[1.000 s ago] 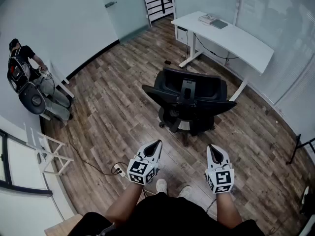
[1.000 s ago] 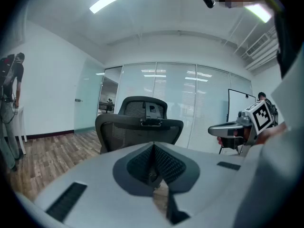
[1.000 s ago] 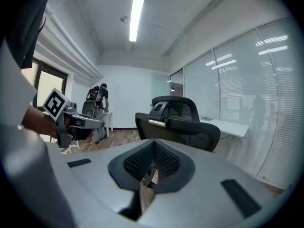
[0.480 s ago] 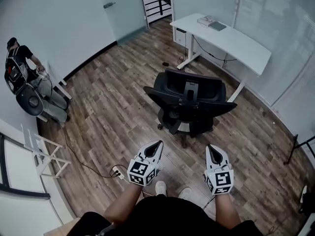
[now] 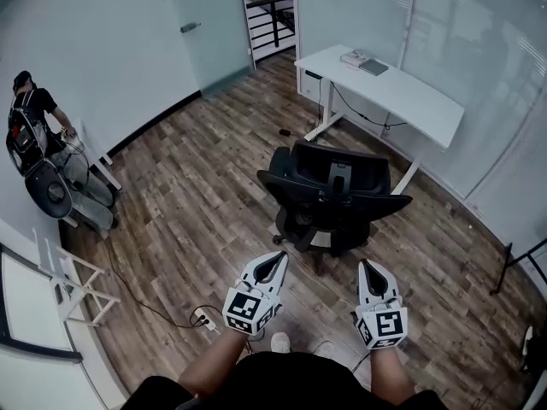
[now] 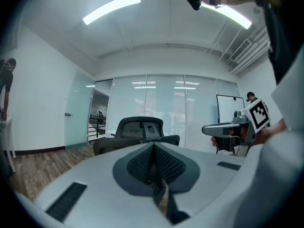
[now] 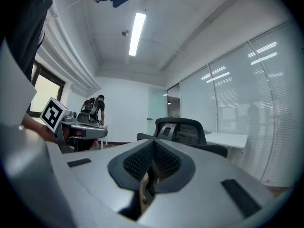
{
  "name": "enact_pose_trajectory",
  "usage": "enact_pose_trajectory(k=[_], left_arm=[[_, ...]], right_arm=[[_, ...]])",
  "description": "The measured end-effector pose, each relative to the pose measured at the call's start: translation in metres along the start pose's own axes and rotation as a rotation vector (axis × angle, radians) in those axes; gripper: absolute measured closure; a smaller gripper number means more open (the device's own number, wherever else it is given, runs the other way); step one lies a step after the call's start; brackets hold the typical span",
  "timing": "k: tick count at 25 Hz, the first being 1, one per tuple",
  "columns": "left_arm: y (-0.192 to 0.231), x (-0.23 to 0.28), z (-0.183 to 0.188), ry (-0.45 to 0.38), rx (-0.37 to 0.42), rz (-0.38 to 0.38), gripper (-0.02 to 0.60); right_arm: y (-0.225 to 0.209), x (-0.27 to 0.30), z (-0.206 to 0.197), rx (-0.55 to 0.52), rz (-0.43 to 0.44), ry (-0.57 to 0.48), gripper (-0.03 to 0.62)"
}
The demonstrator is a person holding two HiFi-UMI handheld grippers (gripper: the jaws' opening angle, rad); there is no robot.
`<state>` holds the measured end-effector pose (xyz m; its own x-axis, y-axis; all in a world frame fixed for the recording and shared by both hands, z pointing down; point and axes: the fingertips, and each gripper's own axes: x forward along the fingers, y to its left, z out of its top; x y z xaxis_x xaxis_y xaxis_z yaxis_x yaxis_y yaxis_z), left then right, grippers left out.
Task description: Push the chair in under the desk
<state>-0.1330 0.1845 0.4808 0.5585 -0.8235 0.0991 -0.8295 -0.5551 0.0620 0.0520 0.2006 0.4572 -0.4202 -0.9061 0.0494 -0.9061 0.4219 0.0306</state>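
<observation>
Chair (image 5: 333,196) stands beyond closed fingers (image 5: 270,270) (well apart).

No legible text, number, brand or sign anywhere in your views.
Left cube (image 5: 248,307), on your left gripper (image 5: 278,257): black-and-white square marker pattern only, no letters or digits.
Right cube (image 5: 383,325), on your right gripper (image 5: 367,266): same kind of pattern, nothing to read.
Flat items (image 5: 365,61) on desk (image 5: 410,92): any print too small to make out.
Whiteboard (image 6: 228,110) in left gripper view: no writing legible.
</observation>
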Motion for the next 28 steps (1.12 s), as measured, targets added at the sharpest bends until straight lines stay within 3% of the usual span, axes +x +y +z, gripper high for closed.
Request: enact_pose_trajectory(k=[13, 28], left_arm=[[0.035, -0.017, 0.011, -0.012, 0.072, -0.034, 0.569], [0.038, 0.023, 0.012, 0.008, 0.118, -0.051, 0.569]], right_arm=[[0.030, 0.011, 0.011, -0.035, -0.031, -0.024, 0.588], [0.001, 0.031, 0.008, -0.081, -0.001, 0.007, 0.588]])
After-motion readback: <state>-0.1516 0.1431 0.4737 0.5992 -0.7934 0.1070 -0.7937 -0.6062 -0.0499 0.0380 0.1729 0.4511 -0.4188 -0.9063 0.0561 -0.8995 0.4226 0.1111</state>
